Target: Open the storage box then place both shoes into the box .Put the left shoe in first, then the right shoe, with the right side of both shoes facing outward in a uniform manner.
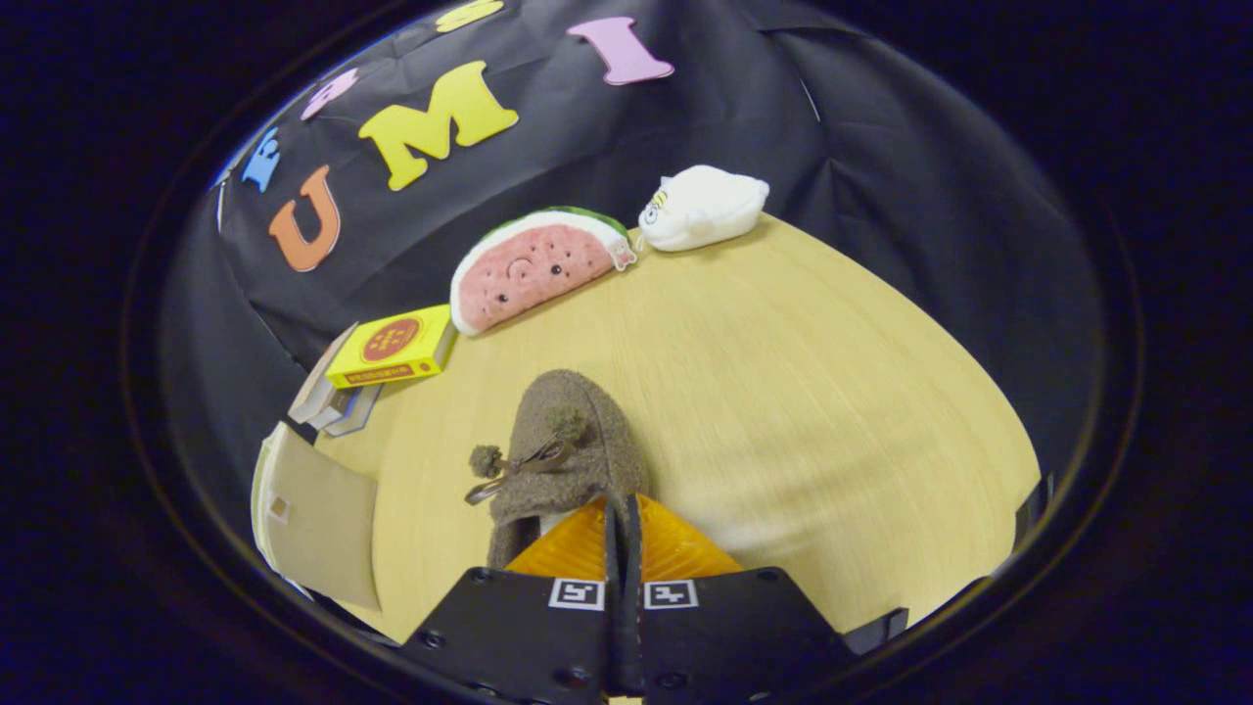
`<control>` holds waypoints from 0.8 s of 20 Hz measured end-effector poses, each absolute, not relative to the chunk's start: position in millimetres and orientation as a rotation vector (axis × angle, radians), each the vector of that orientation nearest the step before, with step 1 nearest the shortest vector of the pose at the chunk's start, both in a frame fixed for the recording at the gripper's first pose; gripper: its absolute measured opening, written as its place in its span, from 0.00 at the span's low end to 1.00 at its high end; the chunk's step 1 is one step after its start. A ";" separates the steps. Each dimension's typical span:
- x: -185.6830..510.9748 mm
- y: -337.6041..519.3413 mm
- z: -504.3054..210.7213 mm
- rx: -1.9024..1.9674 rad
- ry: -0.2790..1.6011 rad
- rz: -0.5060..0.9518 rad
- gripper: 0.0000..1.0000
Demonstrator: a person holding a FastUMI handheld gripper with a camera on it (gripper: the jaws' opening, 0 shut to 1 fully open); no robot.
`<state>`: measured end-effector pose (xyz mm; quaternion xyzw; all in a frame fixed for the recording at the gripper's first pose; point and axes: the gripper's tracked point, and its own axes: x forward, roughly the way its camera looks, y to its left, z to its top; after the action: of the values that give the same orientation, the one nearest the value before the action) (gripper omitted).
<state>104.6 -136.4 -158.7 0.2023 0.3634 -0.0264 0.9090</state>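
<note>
Gripper view: we are pinching the shoe's (568, 450) thin collar with fingers (675, 553) clamped together, risking a slip.

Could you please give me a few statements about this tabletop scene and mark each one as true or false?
1. The gripper's orange fingers are closed together on the fuzzy brown slipper with pom-poms. True.
2. The pink watermelon-slice plush lies between the fingers. False: it sits far beyond them, by the black cloth wall.
3. A white plush toy rests beside the watermelon plush. True.
4. The flat yellow box stands on the bare wooden table. False: it lies on a stack of books.
</note>
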 end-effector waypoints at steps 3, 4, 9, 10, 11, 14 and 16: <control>94.2 -111.1 -118.2 0.450 0.692 -0.039 0.00; 90.2 -99.5 -101.7 0.462 0.669 -0.031 0.00; 81.1 -29.4 -41.9 0.463 0.626 0.024 0.00; 78.6 -10.8 -31.2 0.462 0.619 0.042 0.00; 76.3 8.8 -22.4 0.457 0.614 0.061 0.00; 72.3 74.8 0.5 0.423 0.597 0.133 0.00; 71.3 111.6 12.5 0.413 0.575 0.169 0.00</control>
<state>71.3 111.6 12.5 0.2022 0.2810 0.0824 0.9345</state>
